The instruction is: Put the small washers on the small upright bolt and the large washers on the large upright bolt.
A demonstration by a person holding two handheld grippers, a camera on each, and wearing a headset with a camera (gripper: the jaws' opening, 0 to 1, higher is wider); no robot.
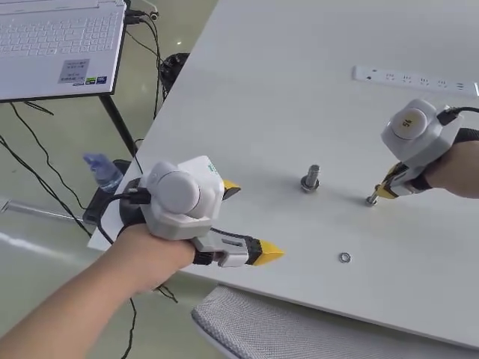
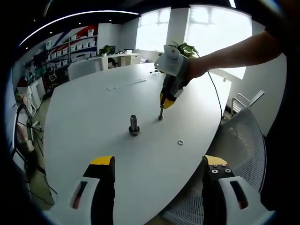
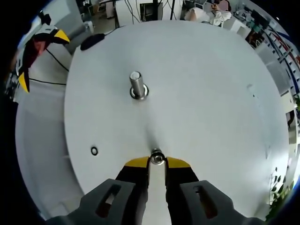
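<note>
White workbench (image 1: 299, 90): a washer is being seated on the small bolt (image 3: 157, 157).
Right gripper (image 3: 157, 161) has its jaws narrow, tips at the bolt's top; I cannot tell whether a washer is still pinched there. Left gripper (image 2: 158, 164) hangs wide and empty. In the head view, a loose washer (image 1: 344, 258) lies at 5 o'clock from the large bolt (image 1: 311, 179), likely the next pickup, calling for a flat, fine pinch.
</note>
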